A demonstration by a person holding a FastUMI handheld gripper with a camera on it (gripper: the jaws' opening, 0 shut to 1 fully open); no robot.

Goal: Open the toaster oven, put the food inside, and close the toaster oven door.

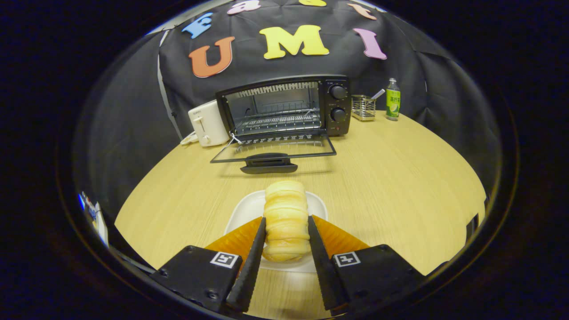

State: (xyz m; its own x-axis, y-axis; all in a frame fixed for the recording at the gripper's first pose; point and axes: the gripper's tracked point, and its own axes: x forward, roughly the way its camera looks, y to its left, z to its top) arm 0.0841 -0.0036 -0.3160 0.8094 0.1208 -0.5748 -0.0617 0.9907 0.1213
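Note:
A pale ridged bread roll (286,218) lies lengthwise on a white plate (242,213) on the wooden table. My gripper (286,222) has a finger on each side of the roll, both pressing its flanks, so it is shut on the roll. Beyond the plate stands the black toaster oven (284,106) with its glass door (273,153) folded down flat onto the table, handle toward me. The wire rack (278,120) inside is bare. Whether the roll is lifted off the plate I cannot tell.
A white toaster (207,123) stands left of the oven, touching its side. To the oven's right are a wire basket (363,108) with a utensil and a green-labelled bottle (393,100). Bare tabletop (400,178) stretches between plate and oven door.

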